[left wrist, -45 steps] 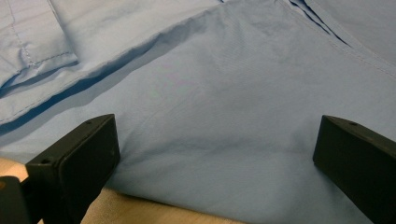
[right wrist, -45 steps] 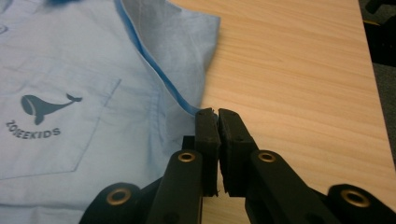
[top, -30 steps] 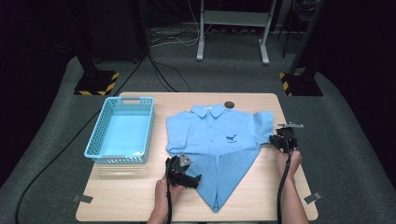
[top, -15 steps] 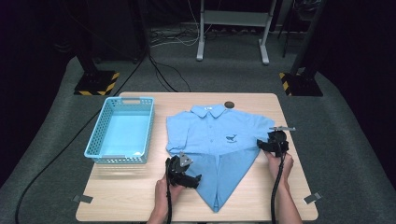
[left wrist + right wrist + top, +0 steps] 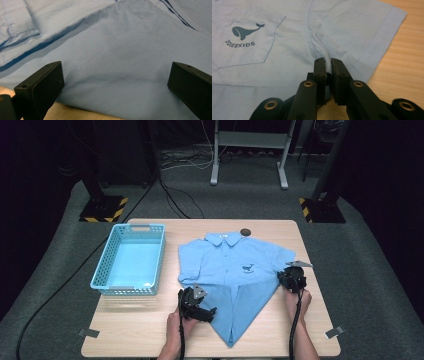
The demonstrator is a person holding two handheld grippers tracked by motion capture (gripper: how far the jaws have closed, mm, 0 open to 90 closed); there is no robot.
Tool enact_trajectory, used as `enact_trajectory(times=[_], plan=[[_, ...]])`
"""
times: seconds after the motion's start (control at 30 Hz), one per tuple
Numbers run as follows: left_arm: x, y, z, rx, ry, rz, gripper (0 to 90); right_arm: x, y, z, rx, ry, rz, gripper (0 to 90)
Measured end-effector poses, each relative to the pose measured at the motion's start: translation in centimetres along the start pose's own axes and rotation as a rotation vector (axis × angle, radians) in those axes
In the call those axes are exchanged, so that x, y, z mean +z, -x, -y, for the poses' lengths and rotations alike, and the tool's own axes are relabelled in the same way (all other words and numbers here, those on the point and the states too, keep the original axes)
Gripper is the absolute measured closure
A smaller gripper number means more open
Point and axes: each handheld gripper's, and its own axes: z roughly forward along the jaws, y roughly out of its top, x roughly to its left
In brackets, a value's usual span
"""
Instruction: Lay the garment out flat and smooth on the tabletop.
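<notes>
Since a second ago my right gripper (image 5: 326, 62) slid inward onto the shirt (image 5: 235, 270) and its jaws have just been closing, pinching a fold by the sleeve seam, so I can fold that side. Left gripper (image 5: 115, 82) gapes wide over the hem, gripping nothing. Basket (image 5: 102, 275) sits well beyond it.

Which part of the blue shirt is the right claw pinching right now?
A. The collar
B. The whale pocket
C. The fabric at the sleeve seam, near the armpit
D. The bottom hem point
C: in the right gripper view the right claw has a ridge of the shirt clamped between its closed jaws just beside the sleeve, with the whale pocket lying flat off to the side.
</notes>
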Motion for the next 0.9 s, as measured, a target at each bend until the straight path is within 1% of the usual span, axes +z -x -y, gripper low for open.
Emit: enact_trajectory(times=[0.07,0.1,0.17,0.23,0.4,0.47,0.5,0.6,0.63,0.67,0.73,0.87,0.9], plan=[[0.1,0.1,-0.1,0.005,0.0,0.004,0.2,-0.1,0.1,0.0,-0.001,0.002,0.006,83.8],[0.1,0.2,-0.1,-0.001,0.001,0.002,0.2,-0.1,0.2,0.0,-0.004,0.002,0.014,84.2],[0.2,0.7,-0.2,-0.021,0.0,-0.021,0.1,-0.2,0.5,0.0,-0.003,0.0,0.019,84.4],[0.4,1.2,-0.4,-0.023,0.001,-0.019,0.1,-0.3,0.8,0.1,-0.001,-0.002,0.023,84.4],[0.7,2.1,-0.7,-0.012,0.0,-0.009,0.2,-0.7,1.7,0.3,0.001,-0.007,0.04,84.4],[1.0,2.6,-1.0,-0.004,0.0,-0.002,0.1,-0.9,2.3,0.5,0.001,-0.007,0.048,84.4],[1.0,2.6,-1.0,-0.004,0.0,-0.002,0.1,-0.9,2.3,0.5,0.001,-0.007,0.048,84.4],[1.4,3.3,-1.4,0.008,-0.002,0.008,0.1,-1.3,3.2,0.8,0.021,-0.004,0.058,84.4],[1.4,3.3,-1.4,0.008,-0.002,0.008,0.1,-1.3,3.2,0.8,0.021,-0.004,0.058,84.4],[1.6,3.7,-1.6,0.011,-0.002,0.012,0.1,-1.6,3.6,0.9,0.026,-0.002,0.065,84.4],[1.7,3.8,-1.7,0.013,-0.001,0.013,0.1,-1.7,3.8,0.9,0.025,-0.002,0.068,84.4],[2.1,4.7,-2.1,0.019,-0.001,0.02,0.1,-1.9,4.4,0.9,0.015,-0.005,0.095,84.3],[2.2,4.8,-2.2,0.02,0.0,0.022,0.1,-1.9,4.7,1.0,0.019,-0.01,0.101,83.7]])
